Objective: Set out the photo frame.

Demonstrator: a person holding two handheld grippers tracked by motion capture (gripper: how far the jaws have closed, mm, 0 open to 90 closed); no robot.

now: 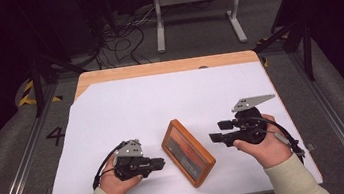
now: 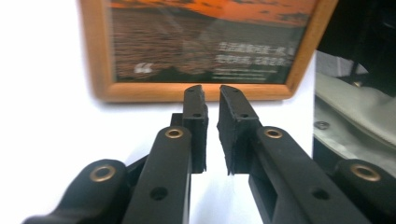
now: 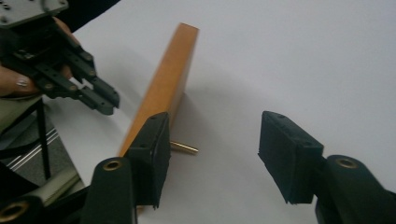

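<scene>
A wooden picture frame [image 1: 187, 151] with an orange sunset print lies at an angle near the table's front, between my two grippers. My left gripper [image 1: 161, 164] points at its left long side from just short of the wood, jaws shut on nothing. The left gripper view has the frame [image 2: 201, 46] straight ahead of the left gripper [image 2: 211, 100]. My right gripper [image 1: 216, 138] stands open beside the frame's right side. In the right gripper view the frame [image 3: 163, 84] runs edge-on past the left jaw of the right gripper [image 3: 212, 135], a small brass peg [image 3: 184, 148] pokes out beneath it, and the left gripper [image 3: 105, 100] is beyond.
A white sheet [image 1: 161, 103] covers most of the wooden table [image 1: 166, 67]. Behind the table stand a grey metal frame [image 1: 195, 3] and loose cables [image 1: 122, 38] on the floor. The table's front edge is close under both forearms.
</scene>
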